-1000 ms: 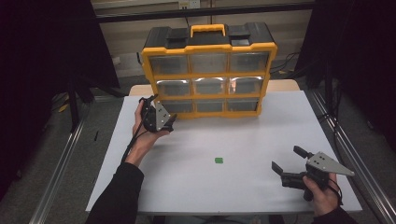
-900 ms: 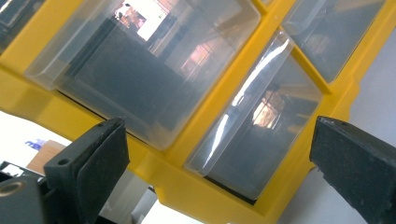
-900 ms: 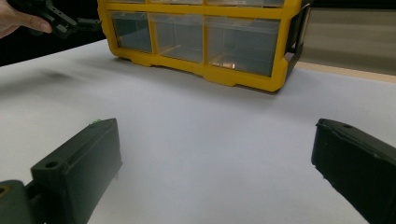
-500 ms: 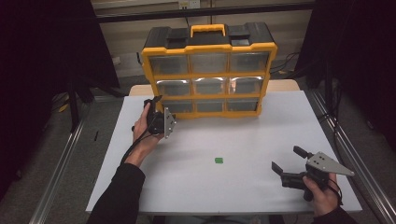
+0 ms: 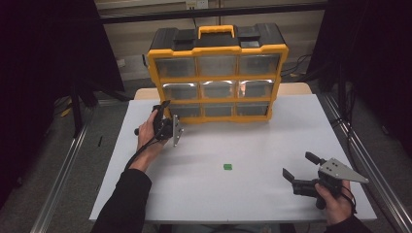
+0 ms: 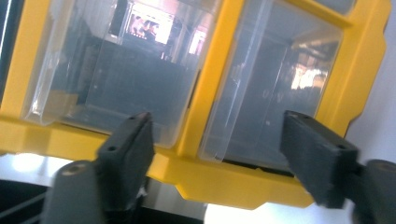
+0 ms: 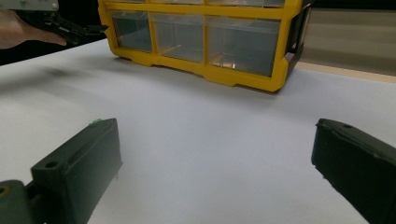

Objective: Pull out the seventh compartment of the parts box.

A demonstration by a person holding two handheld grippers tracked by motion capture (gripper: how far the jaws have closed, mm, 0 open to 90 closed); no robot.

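Facing the organizer's (image 5: 217, 73) bottom-left drawer (image 6: 116, 84) at upper centre of the high view, left gripper (image 5: 163, 116) is nearer, jaws wide and empty; right gripper (image 5: 300, 167) idles lower right, also spread, empty.

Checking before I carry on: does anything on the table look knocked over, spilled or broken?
Nothing stands out. The yellow drawer organizer stands upright with its drawers closed, and one small green piece lies alone on the white tabletop.
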